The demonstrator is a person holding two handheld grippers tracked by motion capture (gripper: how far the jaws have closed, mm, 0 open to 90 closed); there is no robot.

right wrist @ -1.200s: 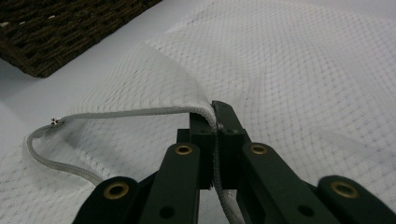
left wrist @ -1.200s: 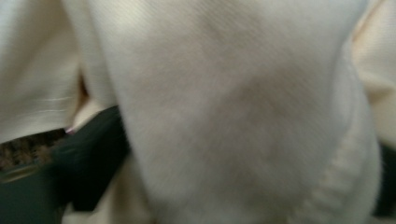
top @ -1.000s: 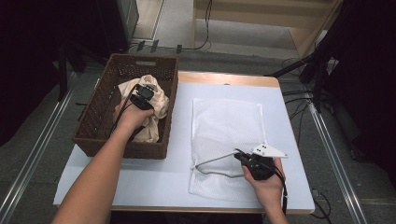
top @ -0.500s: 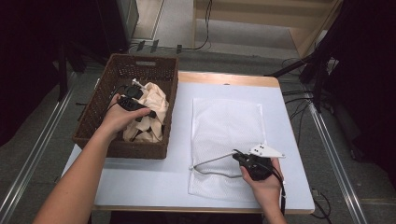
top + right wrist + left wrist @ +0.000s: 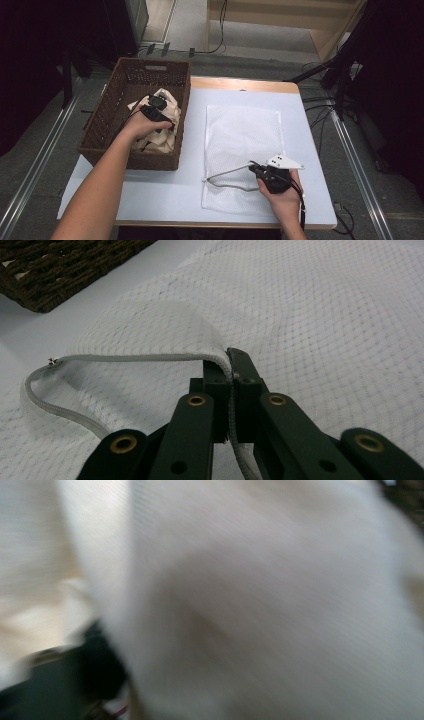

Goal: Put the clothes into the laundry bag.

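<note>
Mesh bag: the white mesh bag [image 5: 242, 150] lies flat on the table [image 5: 310, 150], on the right half. It is thin net with tiny holes, shaped like a long rectangle.
Bag direction: its long side runs from the person's edge of the table toward the far edge. The open mouth is at the near end.
Zipper edge: a grey zipper edge [image 5: 130, 358] runs round the mouth. The top lip is lifted up, so the mouth makes a small open loop.
Right gripper: the right gripper [image 5: 231, 371] has its two black jaws pressed together on the zipper edge, pinching it. A grey three-cornered plate sits on top of it in the high view.
Cloth: a cream cloth [image 5: 160, 125] lies crumpled in the basket [image 5: 107, 120]. It looks soft and bumpy.
Left gripper: the left gripper [image 5: 152, 112] is down in the basket, right on the cloth. The left gripper view is blurry and full of pale cloth [image 5: 260, 605], so I cannot tell if the jaws are open or closed.
Basket: dark brown, woven, like a box with tall walls. It sits on the left side of the table, just beside the mesh bag but not touching it.
Room to move: bare white table shows between basket and bag, and along the near edge.
</note>
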